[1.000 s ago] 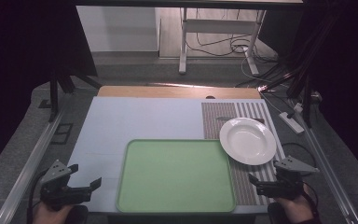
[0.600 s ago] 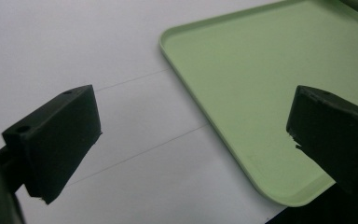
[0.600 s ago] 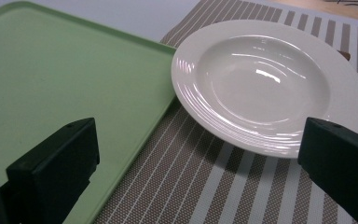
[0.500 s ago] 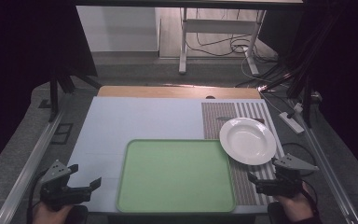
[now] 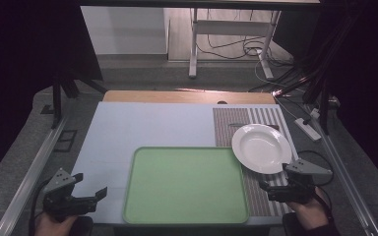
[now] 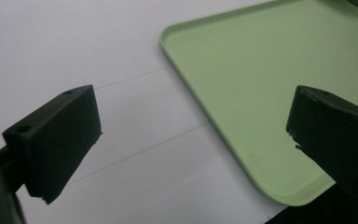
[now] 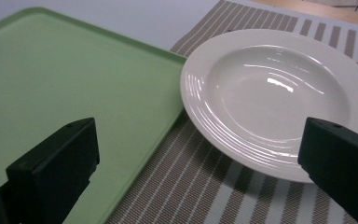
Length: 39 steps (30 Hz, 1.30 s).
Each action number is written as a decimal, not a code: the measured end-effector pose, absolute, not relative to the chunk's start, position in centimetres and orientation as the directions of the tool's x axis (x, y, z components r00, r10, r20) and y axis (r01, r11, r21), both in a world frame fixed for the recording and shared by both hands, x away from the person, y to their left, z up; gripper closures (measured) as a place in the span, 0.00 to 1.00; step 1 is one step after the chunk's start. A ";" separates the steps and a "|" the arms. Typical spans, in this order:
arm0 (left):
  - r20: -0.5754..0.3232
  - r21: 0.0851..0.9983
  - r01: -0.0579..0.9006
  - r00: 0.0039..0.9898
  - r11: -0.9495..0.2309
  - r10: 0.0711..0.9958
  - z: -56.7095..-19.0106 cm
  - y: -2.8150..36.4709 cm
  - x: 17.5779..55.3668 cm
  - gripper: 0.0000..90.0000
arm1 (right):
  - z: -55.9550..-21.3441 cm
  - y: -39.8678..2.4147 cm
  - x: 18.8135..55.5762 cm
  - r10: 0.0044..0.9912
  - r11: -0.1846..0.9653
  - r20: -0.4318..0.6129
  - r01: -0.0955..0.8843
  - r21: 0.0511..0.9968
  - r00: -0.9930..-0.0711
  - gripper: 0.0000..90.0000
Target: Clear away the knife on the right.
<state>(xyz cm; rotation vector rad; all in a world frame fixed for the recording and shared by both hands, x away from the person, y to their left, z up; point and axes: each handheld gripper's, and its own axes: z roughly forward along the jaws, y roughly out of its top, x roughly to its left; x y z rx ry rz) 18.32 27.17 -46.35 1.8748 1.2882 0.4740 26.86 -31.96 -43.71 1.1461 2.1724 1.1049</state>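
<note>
The flat pale green plastic tray [image 6: 270,93] is cut off at the top and right edges in the left gripper view. The round white ceramic plate [image 7: 279,93] hides a small dark object [image 5: 274,127] beyond its far rim, too small to identify.

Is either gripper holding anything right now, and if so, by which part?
Nothing is held. The left gripper and right gripper both stand open, near the green tray and white plate.

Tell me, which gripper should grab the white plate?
Probably the right gripper: it sits open just below the white plate, which lies right ahead in its own view. The left gripper waits across the green tray.
</note>
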 end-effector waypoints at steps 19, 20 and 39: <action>-0.130 0.771 0.613 0.413 -0.170 0.902 -46.4 27.1 18.5 0.00 | -43.3 -31.0 30.1 0.805 0.262 0.097 0.498 0.827 -0.585 0.00; -0.128 0.770 0.614 0.413 -0.171 0.902 -46.4 27.1 18.5 0.00 | -43.3 -31.0 30.5 0.806 0.260 0.101 0.503 0.824 -0.583 0.00; -0.106 0.761 0.619 0.416 -0.195 0.903 -46.3 26.8 18.5 0.00 | -44.3 -30.8 35.9 0.828 0.316 0.067 0.563 0.764 -0.556 0.00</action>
